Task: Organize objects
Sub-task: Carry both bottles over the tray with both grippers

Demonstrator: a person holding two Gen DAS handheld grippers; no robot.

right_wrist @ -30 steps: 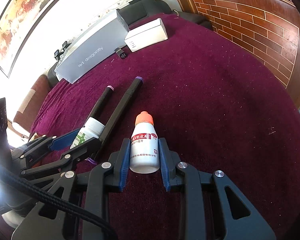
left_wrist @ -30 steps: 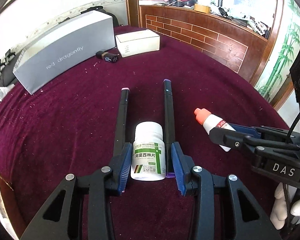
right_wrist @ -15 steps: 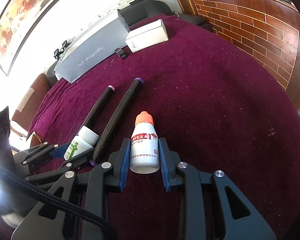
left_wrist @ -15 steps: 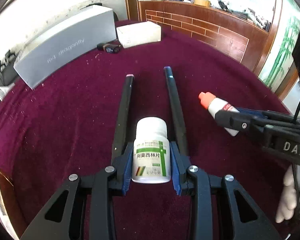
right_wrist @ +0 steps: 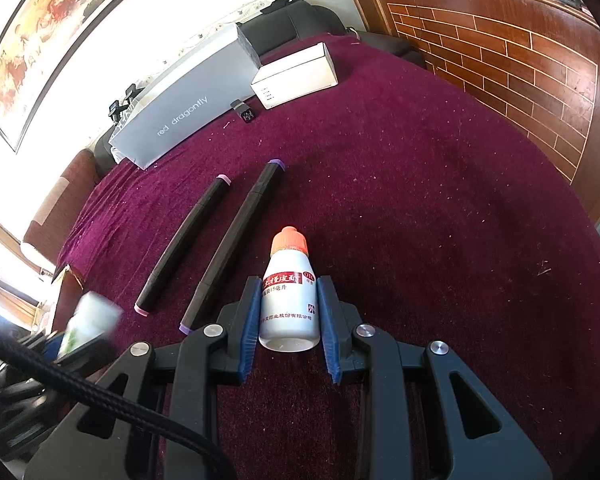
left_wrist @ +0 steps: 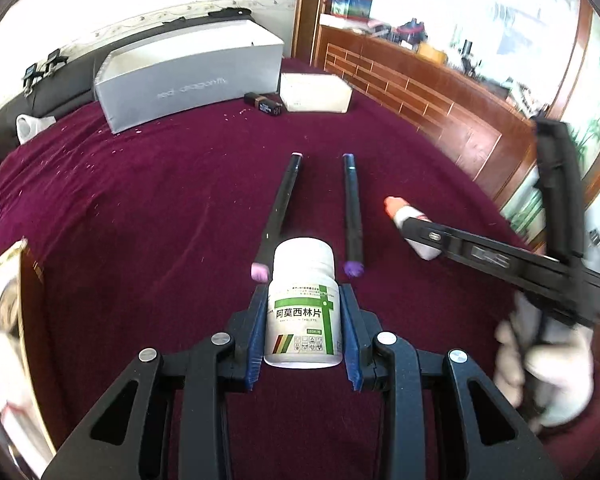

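Maroon cloth [left_wrist: 140, 208] — pill bottle [left_wrist: 303, 304] clamped between left tongs [left_wrist: 303, 340].

Left gripper [left_wrist: 303, 330]: pads clamped on white pill bottle [left_wrist: 303, 312], pitched downward. Right gripper [right_wrist: 288, 316]: clamped on orange-capped bottle [right_wrist: 288, 300], pitched downward, right of the pill bottle.

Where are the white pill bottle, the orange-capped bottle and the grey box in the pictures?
white pill bottle [left_wrist: 303, 312], left wrist view, on its green-and-white label.
orange-capped bottle [right_wrist: 289, 304], right wrist view, on its white body.
grey box [right_wrist: 180, 114], right wrist view, on its lettered long side.
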